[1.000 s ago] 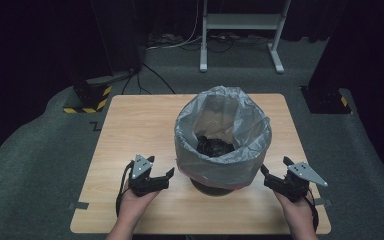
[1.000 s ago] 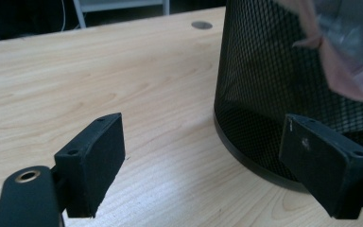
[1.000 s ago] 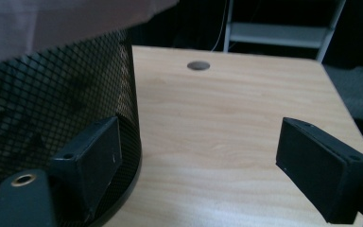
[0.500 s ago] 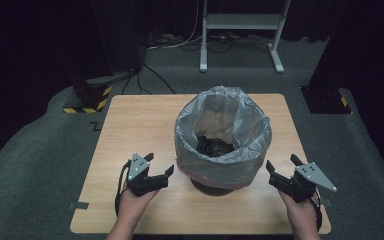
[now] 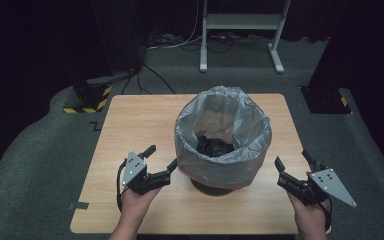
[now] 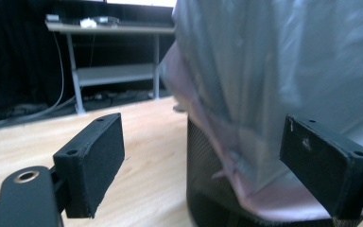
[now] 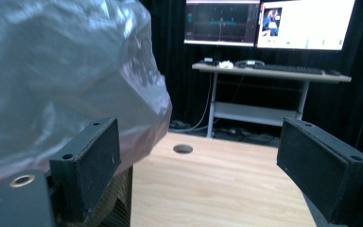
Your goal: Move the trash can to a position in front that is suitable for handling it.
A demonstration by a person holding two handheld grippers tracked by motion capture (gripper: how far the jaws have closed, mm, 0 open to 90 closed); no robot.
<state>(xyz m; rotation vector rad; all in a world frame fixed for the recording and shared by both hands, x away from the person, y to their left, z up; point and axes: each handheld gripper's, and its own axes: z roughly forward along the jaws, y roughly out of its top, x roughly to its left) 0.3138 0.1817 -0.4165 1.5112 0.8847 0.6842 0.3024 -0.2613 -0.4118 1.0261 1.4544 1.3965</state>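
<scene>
Fingers – both grippers gaping wide, holding nothing | left gripper (image 5: 159,159) and right gripper (image 5: 294,163) flanking the grey plastic-lined black mesh bin (image 5: 223,137) | advice – pinch the liner's folded edge, not the mesh.

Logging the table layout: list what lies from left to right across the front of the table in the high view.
Left hand-held gripper, jaws open → grey bag-lined bin → right hand-held gripper, jaws open; all over the wooden table.
</scene>
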